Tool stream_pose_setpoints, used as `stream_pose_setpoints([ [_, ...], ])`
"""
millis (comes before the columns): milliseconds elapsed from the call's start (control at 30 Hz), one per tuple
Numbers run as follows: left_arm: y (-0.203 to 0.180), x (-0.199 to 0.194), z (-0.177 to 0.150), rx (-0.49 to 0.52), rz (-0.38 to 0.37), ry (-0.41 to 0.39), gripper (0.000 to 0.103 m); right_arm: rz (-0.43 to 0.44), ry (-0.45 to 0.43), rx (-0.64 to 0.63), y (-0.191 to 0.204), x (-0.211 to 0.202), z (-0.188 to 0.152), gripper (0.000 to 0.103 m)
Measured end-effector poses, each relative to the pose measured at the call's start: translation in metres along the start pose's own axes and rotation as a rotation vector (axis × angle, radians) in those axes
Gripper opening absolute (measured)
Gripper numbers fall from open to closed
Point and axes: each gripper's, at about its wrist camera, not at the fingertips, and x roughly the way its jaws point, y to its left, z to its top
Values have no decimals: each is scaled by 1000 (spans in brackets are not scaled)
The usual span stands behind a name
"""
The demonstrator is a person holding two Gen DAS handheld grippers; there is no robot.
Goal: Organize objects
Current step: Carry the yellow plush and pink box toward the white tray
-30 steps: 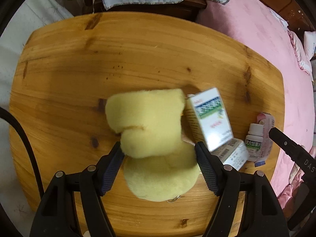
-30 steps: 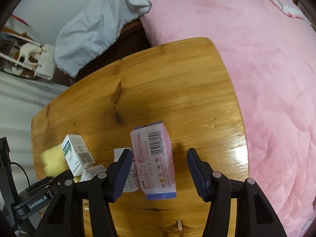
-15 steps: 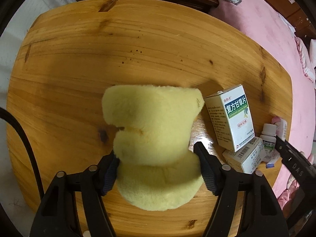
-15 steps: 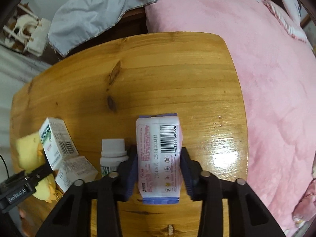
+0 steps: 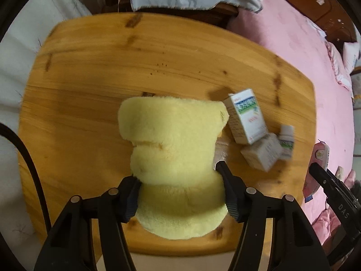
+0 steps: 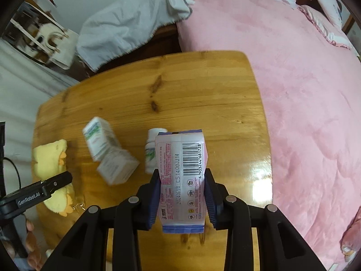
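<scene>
Since a second ago the left claw point(image 5: 180, 194) has gone from standing loosely either side of the yellow plush toy point(image 5: 173, 158) to pinching its soft middle, and its jaws are closing further; the toy now looks lifted, hanging over the near half of the wooden tabletop point(image 5: 112, 67). Just to the right of the toy, the upright white medicine box point(image 5: 246, 117) leans on a second white box point(image 5: 261, 153) lying on its side, with the small white pill bottle point(image 5: 287, 140) touching that box's far end; all three are blurred. Further right, the right claw point(image 6: 182, 201), whose jaws stood apart around the pink packet point(image 6: 182, 180) a second ago, is now clamped on its two long sides, barcode face up, and the packet appears raised off the wood near the tabletop's right edge. In the right wrist view the packet covers part of the pill bottle behind it, so the bottle's lower half is hidden. A pale grey cloth point(image 6: 135, 22) is draped beyond the tabletop's far edge, and the pink bed point(image 6: 304, 90) runs along its right side.
</scene>
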Motion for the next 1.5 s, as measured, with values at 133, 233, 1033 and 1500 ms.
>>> stream_pose_setpoints([
  [133, 4, -41, -18, 29, -16, -38, 66, 54, -43, 1, 2, -36, -18, 36],
  [233, -11, -72, -28, 47, -33, -65, 66, 98, -73, 0, 5, -65, -36, 36],
  [1033, 22, -200, -189, 379, -87, -222, 66, 233, -235, 63, 44, -216, -221, 36],
  [1500, 41, -176, -240, 513, -95, -185, 67, 182, -174, 200, 76, -197, -309, 36],
])
